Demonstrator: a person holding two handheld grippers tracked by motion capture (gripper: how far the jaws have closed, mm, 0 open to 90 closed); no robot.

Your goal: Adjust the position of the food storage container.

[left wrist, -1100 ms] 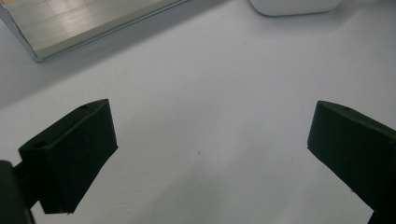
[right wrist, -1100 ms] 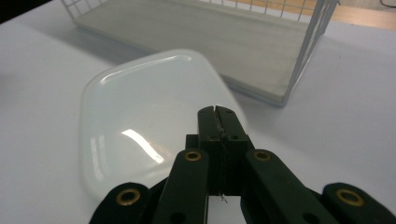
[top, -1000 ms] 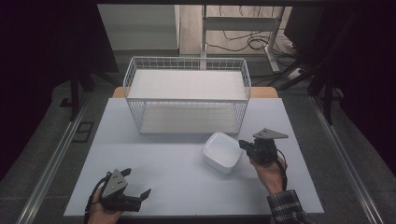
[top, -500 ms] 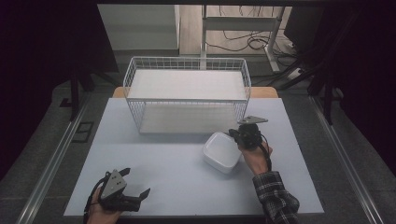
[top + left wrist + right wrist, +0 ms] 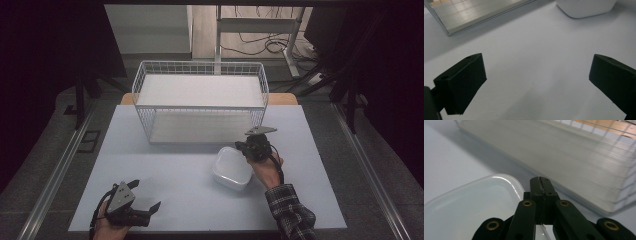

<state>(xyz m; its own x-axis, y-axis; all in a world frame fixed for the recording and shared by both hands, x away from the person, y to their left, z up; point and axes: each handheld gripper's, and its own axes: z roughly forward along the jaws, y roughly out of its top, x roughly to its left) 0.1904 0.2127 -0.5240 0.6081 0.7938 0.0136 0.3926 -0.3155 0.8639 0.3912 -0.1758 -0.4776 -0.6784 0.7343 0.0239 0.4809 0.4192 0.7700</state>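
R gripper (image 5: 248, 148) is clamped on tub (image 5: 231, 166) rim, just in front of basket (image 5: 200, 68); tub is best lifted level. L gripper (image 5: 145, 209) is wide open, empty.

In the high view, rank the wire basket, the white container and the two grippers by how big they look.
1. Basket, by far the largest.
2. Container.
3. Left gripper and right gripper: about alike; the left sits nearer the camera, so no ranking.
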